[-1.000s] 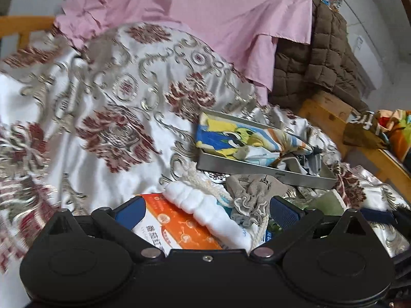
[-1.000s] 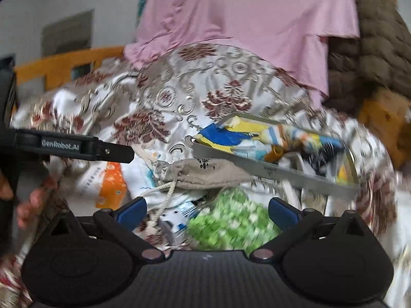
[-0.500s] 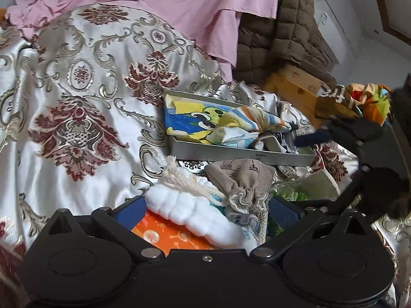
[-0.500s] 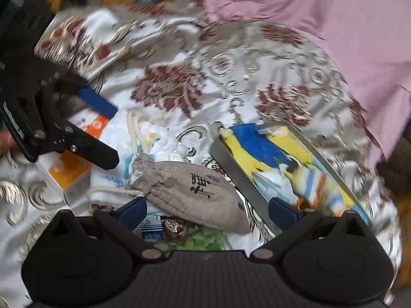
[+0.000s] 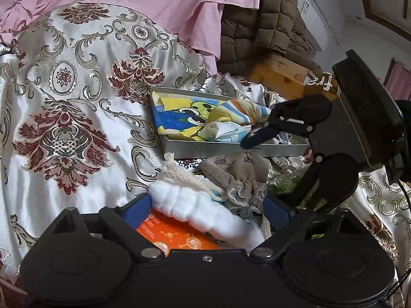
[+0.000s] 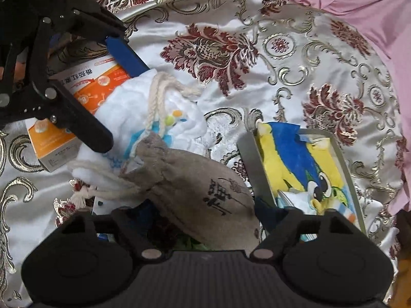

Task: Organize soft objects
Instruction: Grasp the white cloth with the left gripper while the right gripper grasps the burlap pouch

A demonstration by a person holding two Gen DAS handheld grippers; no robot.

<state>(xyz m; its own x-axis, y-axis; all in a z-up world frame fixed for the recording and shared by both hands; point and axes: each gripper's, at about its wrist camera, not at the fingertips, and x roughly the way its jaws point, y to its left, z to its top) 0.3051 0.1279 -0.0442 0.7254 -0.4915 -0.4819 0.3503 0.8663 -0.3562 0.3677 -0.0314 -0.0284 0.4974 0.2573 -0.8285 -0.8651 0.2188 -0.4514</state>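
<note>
Both sets of jaws closing but apart, left gripper [image 5: 206,209] straddling the white towel [image 5: 205,210], right gripper [image 6: 199,211] around the burlap pouch [image 6: 197,192], metal tray [image 6: 253,164] just beside.

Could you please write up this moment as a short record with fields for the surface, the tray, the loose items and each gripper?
surface: patterned satin cover
tray: grey tray holding a cartoon-print cloth
loose items: linen drawstring pouch, white fluffy cloth, orange box
left gripper: jaws closing around the white fluffy cloth
right gripper: jaws closing around the linen drawstring pouch
</note>
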